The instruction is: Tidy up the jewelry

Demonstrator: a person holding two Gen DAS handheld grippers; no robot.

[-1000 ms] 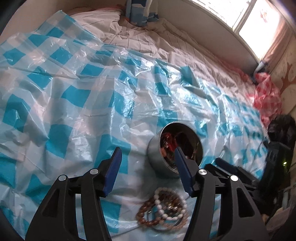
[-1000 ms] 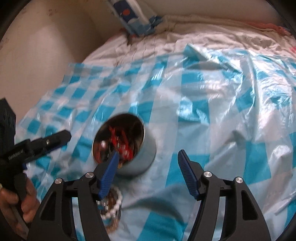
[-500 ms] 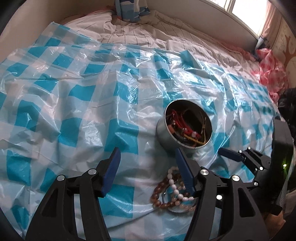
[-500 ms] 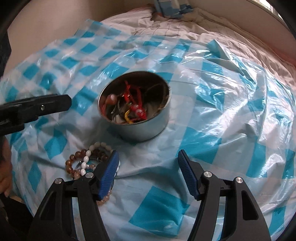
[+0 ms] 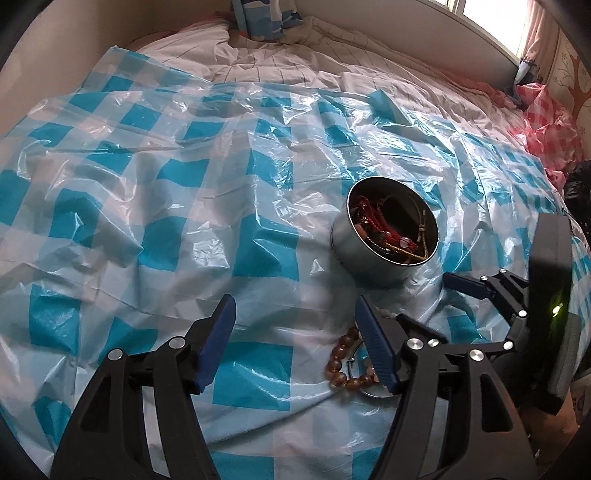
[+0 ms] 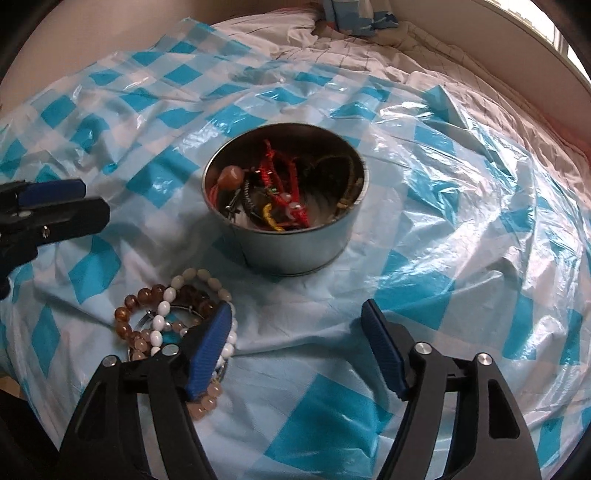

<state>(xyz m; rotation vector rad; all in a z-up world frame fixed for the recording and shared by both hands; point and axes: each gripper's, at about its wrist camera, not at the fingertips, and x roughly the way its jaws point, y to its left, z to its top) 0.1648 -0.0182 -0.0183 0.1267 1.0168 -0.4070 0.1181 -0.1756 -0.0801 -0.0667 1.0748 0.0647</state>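
A round metal tin point(image 6: 291, 225) sits on the blue-checked plastic sheet point(image 6: 461, 221); red cords, beads and a dark bracelet lie inside. It also shows in the left wrist view point(image 5: 384, 240). A pile of bead bracelets point(image 6: 166, 314), brown, white and pink, lies in front of the tin, partly under my right gripper's left finger; in the left wrist view the pile point(image 5: 343, 358) lies by the right finger. My left gripper point(image 5: 295, 343) is open and empty. My right gripper point(image 6: 297, 343) is open and empty, just in front of the tin.
The sheet covers a bed with a striped white cover point(image 5: 295, 55). A blue patterned pillow point(image 5: 264, 16) lies at the far end. A pink checked plastic sheet point(image 5: 546, 118) is bunched at the far right, below the window.
Both grippers have pulled back and tilted down; the tin and bracelets now sit higher and farther in each view. The jaws stay open. Tin and bracelets have not moved.
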